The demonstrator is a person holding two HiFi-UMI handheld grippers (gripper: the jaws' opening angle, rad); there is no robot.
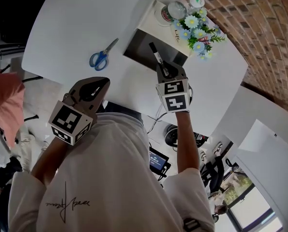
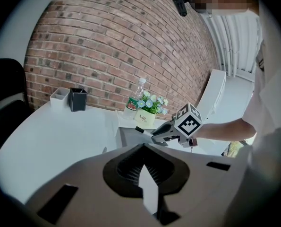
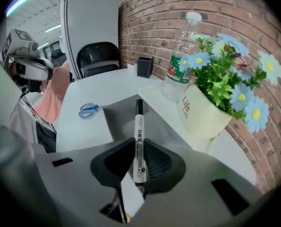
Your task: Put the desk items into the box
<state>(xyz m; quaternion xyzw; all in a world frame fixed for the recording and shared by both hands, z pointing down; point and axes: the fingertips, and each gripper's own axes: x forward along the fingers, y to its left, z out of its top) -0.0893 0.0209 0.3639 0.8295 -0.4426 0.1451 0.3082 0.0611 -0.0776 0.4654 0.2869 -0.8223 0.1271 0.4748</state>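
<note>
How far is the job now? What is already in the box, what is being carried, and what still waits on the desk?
Done: nothing can be seen inside the box so far.
In hand: the right gripper is closed on a marker, which points over the box.
Left: the blue scissors lie on the white desk, untouched. The left gripper is shut and empty.

A red brick wall (image 1: 260,42) stands behind the white desk (image 1: 71,28), with a black chair (image 3: 98,58) at its end.
</note>
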